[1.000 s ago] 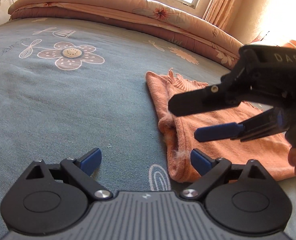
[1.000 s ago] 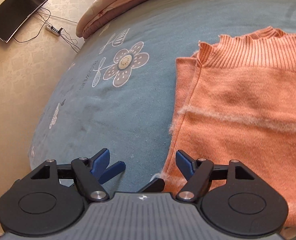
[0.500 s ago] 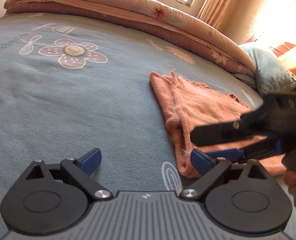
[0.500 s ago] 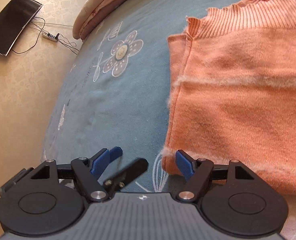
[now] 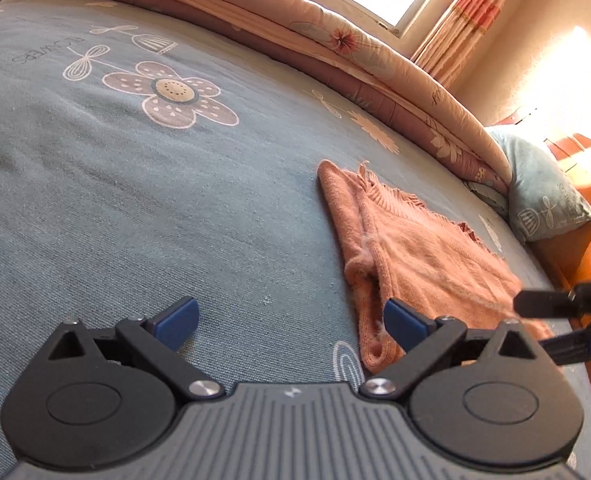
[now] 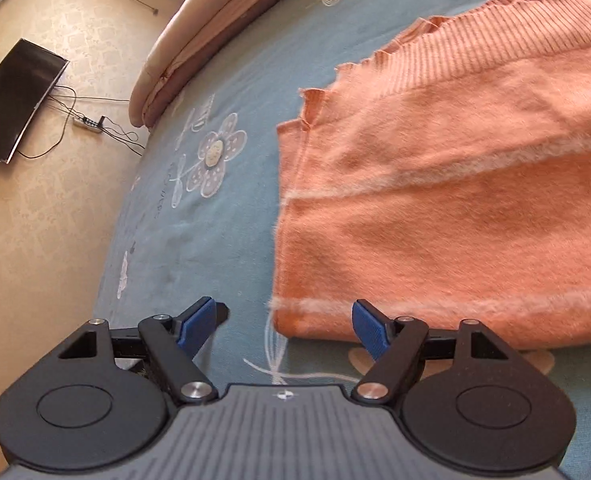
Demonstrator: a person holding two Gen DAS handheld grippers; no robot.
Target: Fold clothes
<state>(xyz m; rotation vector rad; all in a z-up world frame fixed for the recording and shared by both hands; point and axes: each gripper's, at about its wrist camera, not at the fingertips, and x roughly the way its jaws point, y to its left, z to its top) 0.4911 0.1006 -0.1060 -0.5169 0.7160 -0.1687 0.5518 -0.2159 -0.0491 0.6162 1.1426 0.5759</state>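
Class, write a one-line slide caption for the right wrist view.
Open right gripper poised at the near corner of a folded orange sweater on a blue floral bedsheet.

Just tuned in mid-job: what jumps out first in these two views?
The orange sweater, already folded, lies flat on the blue flowered bedsheet. Both hand-held grippers are open and empty: the left hand-held gripper by the sweater's near corner, the right hand-held gripper at its near edge. A rolled quilt lines the bed's far side.
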